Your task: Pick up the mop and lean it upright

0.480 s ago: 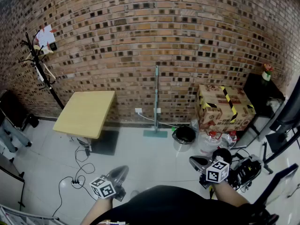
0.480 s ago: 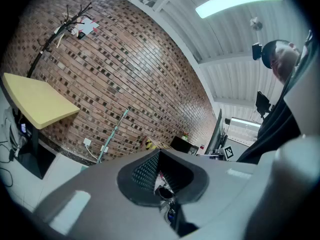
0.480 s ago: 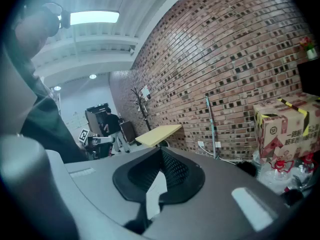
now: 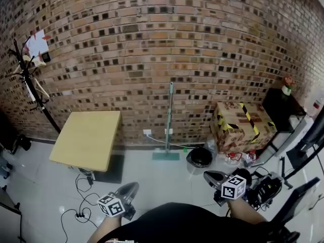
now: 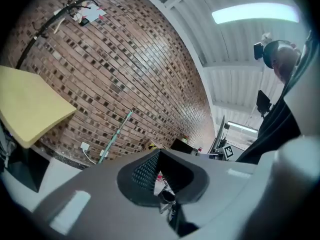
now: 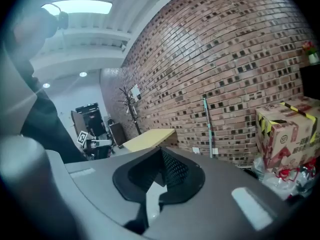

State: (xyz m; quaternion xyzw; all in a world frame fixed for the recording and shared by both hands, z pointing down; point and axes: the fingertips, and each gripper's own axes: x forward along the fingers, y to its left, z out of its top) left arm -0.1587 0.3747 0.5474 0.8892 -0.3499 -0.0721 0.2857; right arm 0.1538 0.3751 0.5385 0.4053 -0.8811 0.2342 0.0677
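Lab-like workroom, brick wall (image 4: 177, 34), floor cables (image 4: 82, 192), taped carton (image 4: 242, 121)

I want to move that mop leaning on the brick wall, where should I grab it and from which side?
Probably the mop handle, midway up, coming from the room side and closing sideways across it. It stands nearly upright against the brick wall, leaving only its front free.

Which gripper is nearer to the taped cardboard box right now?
Right. The right gripper sits below-left of the cardboard box in the head view; the left gripper is far to its left, past the mop.
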